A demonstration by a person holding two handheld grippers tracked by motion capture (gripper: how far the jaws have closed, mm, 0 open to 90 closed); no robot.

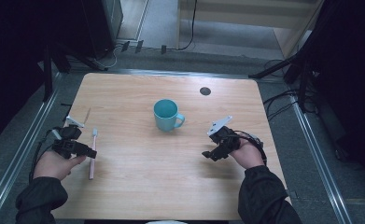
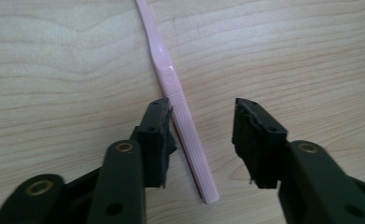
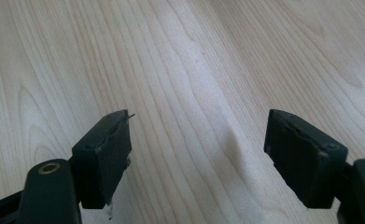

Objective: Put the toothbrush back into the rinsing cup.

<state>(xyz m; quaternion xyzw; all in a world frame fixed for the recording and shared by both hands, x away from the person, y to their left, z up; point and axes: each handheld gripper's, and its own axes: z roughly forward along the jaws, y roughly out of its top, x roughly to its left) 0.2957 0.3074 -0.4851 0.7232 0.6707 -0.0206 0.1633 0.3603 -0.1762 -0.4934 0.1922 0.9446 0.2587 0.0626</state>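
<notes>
A pink toothbrush (image 1: 93, 154) lies flat on the wooden table (image 1: 143, 186) near its left edge, bristles at the far end. My left gripper (image 1: 90, 151) is low over it and open. In the left gripper view the ribbed toothbrush handle (image 2: 182, 116) runs between the jaws of the left gripper (image 2: 203, 106), close against the left pad, while the right pad stands well apart from it. My right gripper (image 1: 208, 155) hovers over bare wood at the right side of the table. In its own view the right gripper (image 3: 199, 121) is wide open with nothing between the jaws.
A teal mug (image 1: 167, 115) stands upright mid-table, handle turned to the right. A small dark round hole (image 1: 205, 91) sits near the far edge. Metal rails and cables run along the floor beside the table.
</notes>
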